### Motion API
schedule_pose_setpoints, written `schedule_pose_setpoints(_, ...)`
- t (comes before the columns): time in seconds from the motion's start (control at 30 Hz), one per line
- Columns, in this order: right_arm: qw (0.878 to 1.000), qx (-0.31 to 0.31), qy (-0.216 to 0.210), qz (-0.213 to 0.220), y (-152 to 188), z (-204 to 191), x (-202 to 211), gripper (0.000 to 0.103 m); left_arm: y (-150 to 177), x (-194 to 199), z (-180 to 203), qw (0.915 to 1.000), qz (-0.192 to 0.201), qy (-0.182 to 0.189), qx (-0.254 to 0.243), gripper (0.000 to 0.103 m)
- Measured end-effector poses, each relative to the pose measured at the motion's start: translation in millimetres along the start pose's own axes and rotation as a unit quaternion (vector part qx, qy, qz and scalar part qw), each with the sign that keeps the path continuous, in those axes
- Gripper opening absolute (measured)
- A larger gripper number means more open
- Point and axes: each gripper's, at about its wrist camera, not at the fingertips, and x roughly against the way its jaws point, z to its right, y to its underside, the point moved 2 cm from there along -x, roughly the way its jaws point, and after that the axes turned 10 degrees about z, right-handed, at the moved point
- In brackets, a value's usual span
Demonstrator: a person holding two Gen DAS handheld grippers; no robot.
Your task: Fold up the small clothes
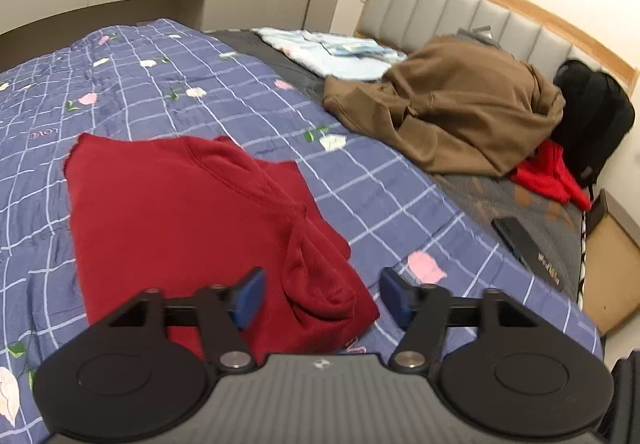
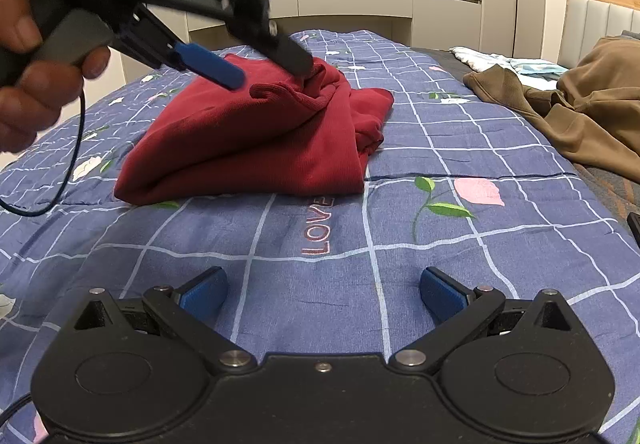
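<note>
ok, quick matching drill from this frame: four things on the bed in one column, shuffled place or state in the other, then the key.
Things:
1. dark red garment
2. brown garment
3. light blue cloth
4. right gripper

Places or states:
A. far end of the bed, by the headboard
B. folded, on the blue checked quilt
C. jaws open over bare quilt, nothing between them
D. crumpled heap next to a black bag

Pairs: 1-B, 2-D, 3-A, 4-C
</note>
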Motion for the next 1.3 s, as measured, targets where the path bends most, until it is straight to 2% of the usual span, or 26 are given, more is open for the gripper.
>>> schedule_pose_setpoints(0.1, 1.0, 0.0, 0.0, 0.0, 0, 0, 0, 0.103, -5, 11, -6, 0.9996, 0.017, -0.021, 0.012, 0.095)
schedule_pose_setpoints(0.13, 1.0, -0.001, 0.0, 0.001, 0, 0, 0, 0.103, -5, 16, -9, 0.999, 0.023, -0.033, 0.017, 0.098)
schedule_pose_setpoints(0.23, 1.0, -0.004, -0.001, 0.003, 0, 1, 1, 0.103, -5, 29, -27, 0.9964, 0.03, -0.07, 0.038, 0.101)
schedule_pose_setpoints(0.33, 1.0, -0.019, -0.01, 0.005, -6, 5, 4, 0.103, 1, 41, -54, 0.9901, 0.03, -0.115, 0.075, 0.102)
schedule_pose_setpoints(0.47, 0.995, -0.084, -0.048, 0.031, -29, 20, 4, 0.103, 16, 53, -96, 0.9802, 0.024, -0.153, 0.124, 0.102)
schedule_pose_setpoints(0.57, 0.988, -0.118, -0.092, 0.039, -54, 28, -9, 0.102, 32, 56, -125, 0.9707, 0.01, -0.178, 0.161, 0.102)
schedule_pose_setpoints(0.63, 0.982, -0.136, -0.126, 0.032, -71, 33, -27, 0.096, 42, 53, -137, 0.9657, -0.005, -0.183, 0.184, 0.102)
schedule_pose_setpoints(0.77, 0.969, -0.172, -0.18, 0.002, -96, 39, -66, 0.084, 57, 47, -146, 0.9634, -0.022, -0.175, 0.202, 0.102)
schedule_pose_setpoints(0.87, 0.956, -0.208, -0.207, -0.026, -106, 43, -92, 0.083, 71, 44, -143, 0.9643, -0.036, -0.169, 0.2, 0.102)
schedule_pose_setpoints(1.0, 0.925, -0.298, -0.23, -0.048, -110, 55, -118, 0.083, 77, 39, -137, 0.9675, -0.045, -0.17, 0.182, 0.102)
schedule_pose_setpoints(1.07, 0.919, -0.318, -0.228, -0.049, -114, 59, -126, 0.082, 77, 37, -136, 0.9685, -0.046, -0.17, 0.176, 0.102)
schedule_pose_setpoints(1.13, 0.921, -0.322, -0.212, -0.051, -118, 61, -135, 0.073, 77, 37, -135, 0.9684, -0.048, -0.171, 0.175, 0.102)
schedule_pose_setpoints(1.17, 0.924, -0.322, -0.199, -0.053, -120, 62, -139, 0.058, 77, 36, -135, 0.9683, -0.049, -0.171, 0.175, 0.102)
schedule_pose_setpoints(1.2, 0.927, -0.322, -0.185, -0.057, -122, 63, -143, 0.035, 77, 36, -135, 0.9683, -0.049, -0.172, 0.175, 0.102)
schedule_pose_setpoints(1.23, 0.929, -0.321, -0.172, -0.062, -123, 64, -147, 0.028, 77, 36, -134, 0.9682, -0.049, -0.172, 0.175, 0.102)
schedule_pose_setpoints(1.3, 0.934, -0.312, -0.165, -0.06, -125, 62, -148, 0.019, 75, 37, -134, 0.9683, -0.048, -0.171, 0.176, 0.102)
